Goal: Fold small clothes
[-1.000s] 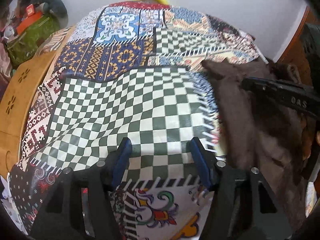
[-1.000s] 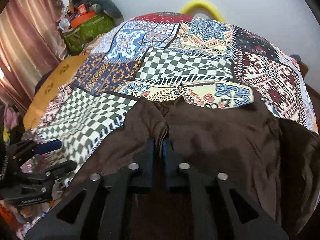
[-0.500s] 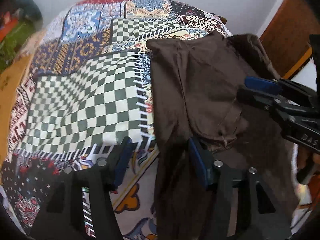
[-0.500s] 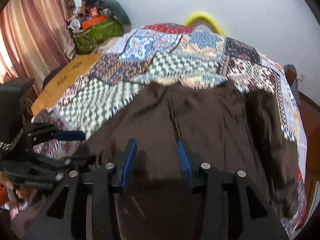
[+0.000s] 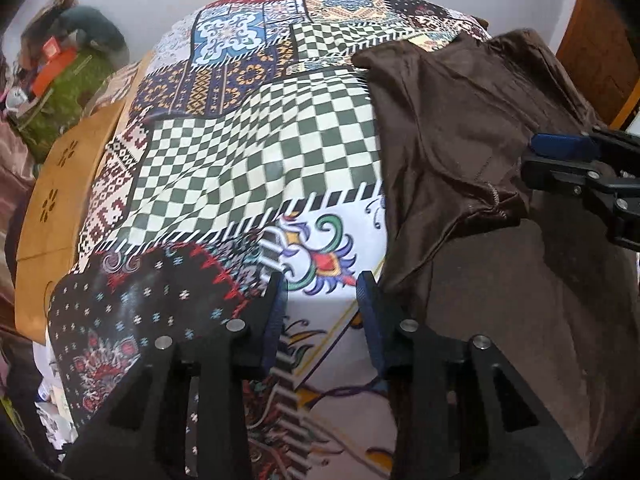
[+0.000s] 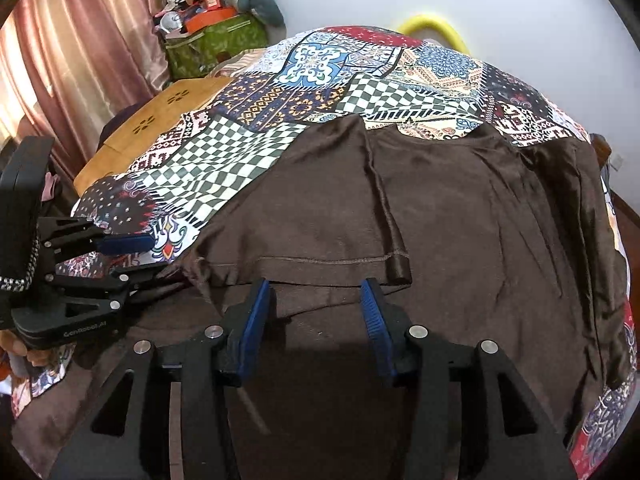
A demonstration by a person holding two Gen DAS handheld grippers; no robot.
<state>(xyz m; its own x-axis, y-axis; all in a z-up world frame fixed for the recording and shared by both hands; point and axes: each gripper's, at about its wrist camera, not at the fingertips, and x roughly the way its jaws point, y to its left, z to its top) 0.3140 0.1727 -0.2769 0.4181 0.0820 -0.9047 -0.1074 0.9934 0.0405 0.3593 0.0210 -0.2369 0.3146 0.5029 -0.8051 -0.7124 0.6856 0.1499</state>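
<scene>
While both grippers' jaws stood wide and empty, the brown garment (image 6: pixel 460 208) lay directly under the right gripper (image 6: pixel 316 312), its folded hem crosswise, rightward of the left gripper (image 5: pixel 322 312).

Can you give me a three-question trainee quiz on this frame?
1. True or false: the right gripper is shut on the brown garment.
2. Multiple choice: what does the left gripper point at? A) the bedspread just beside the garment's edge B) the yellow ring C) the wooden board
3. Fill in: a hemmed flap of the garment lies folded over, its hem just ahead of the ___ gripper.

Key: 1. False; it is open, holding nothing. 2. A. 3. right.
</scene>
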